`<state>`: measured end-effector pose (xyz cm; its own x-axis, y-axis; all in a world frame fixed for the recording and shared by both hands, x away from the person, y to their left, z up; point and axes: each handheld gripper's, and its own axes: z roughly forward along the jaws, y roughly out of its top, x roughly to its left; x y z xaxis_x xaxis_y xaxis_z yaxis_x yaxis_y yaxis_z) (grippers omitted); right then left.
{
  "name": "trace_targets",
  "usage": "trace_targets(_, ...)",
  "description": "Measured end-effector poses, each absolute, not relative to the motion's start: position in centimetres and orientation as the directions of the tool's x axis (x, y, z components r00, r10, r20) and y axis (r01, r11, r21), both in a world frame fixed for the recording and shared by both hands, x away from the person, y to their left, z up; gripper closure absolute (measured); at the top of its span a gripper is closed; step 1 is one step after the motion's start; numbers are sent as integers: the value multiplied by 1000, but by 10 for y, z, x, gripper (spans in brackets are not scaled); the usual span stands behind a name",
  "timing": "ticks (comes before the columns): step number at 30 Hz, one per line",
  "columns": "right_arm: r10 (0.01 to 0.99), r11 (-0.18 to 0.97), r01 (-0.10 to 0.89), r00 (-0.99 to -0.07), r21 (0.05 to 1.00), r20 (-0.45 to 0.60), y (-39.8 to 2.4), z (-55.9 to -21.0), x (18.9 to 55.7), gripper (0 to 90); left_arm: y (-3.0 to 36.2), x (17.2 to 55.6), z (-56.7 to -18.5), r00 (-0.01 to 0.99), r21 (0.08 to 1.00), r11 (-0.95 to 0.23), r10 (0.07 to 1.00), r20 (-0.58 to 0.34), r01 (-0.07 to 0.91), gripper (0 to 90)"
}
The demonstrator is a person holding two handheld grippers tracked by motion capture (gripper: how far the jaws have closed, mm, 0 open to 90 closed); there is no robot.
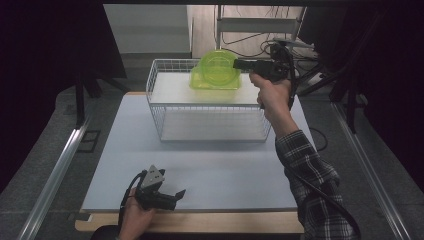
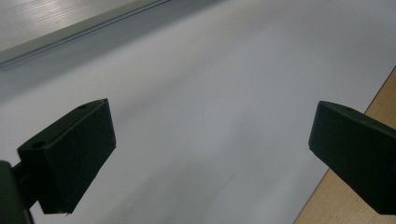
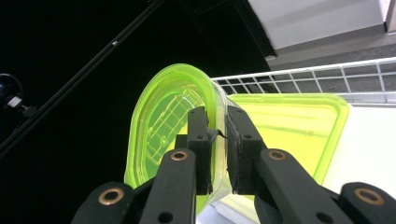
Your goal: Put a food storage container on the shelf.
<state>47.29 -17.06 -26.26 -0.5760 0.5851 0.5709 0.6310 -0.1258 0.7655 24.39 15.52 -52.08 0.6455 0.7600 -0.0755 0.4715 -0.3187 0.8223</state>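
Green container (image 3: 159,121) clamped by its rim in right gripper (image 3: 217,133), above wire basket (image 1: 160,107)

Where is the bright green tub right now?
In the high view the green tub is tipped on its side at the far edge of the white wire basket, pinched by its wall in the right gripper, beside a green lid.

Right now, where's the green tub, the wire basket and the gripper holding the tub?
Tub (image 1: 216,70), high view, its round base.
Basket (image 1: 210,123), high view, front wall.
Right gripper (image 3: 218,135), right gripper view, between fingertips.
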Motion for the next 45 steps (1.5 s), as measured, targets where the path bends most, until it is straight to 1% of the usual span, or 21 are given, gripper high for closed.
trace_targets(8,635,-128,631,-541,765,552,-160,-263,486,812,156,244,-521,649,823,-321,757,-74,469,2)
trace_targets(18,664,-163,644,-489,747,566,-154,-269,496,808,156,244,-521,647,821,-321,759,-76,473,3)
trace_targets(22,679,-164,643,-477,748,558,-152,-269,498,792,155,244,-522,648,818,-325,758,-75,474,3)
trace_targets(24,713,-148,637,-462,757,527,-151,-268,500,753,155,244,-522,649,817,-329,757,-71,473,3)
trace_targets(26,716,-146,640,-458,754,527,-150,-269,501,719,155,244,-522,649,817,-329,757,-72,474,3)
trace_targets(32,719,-148,651,-447,745,532,-149,-271,505,690,155,244,-522,650,815,-332,757,-71,475,3)
trace_targets(33,739,-131,641,-446,756,506,-148,-271,506,663,155,244,-522,650,815,-332,756,-71,475,3)
trace_targets(35,737,-130,640,-449,757,505,-148,-272,506,643,155,244,-522,651,815,-332,756,-71,475,3)
trace_targets(37,743,-125,637,-448,760,498,-149,-272,507,604,155,244,-522,651,815,-332,756,-71,475,3)
trace_targets(43,737,-108,633,-466,767,489,-152,-275,507,403,155,244,-523,651,814,-333,756,-70,476,2)
trace_targets(44,737,-108,633,-466,767,489,-152,-275,507,403,155,244,-523,651,814,-333,756,-70,476,3)
trace_targets(45,716,-110,631,-485,768,502,-153,-276,506,342,154,244,-522,651,814,-335,756,-69,475,2)
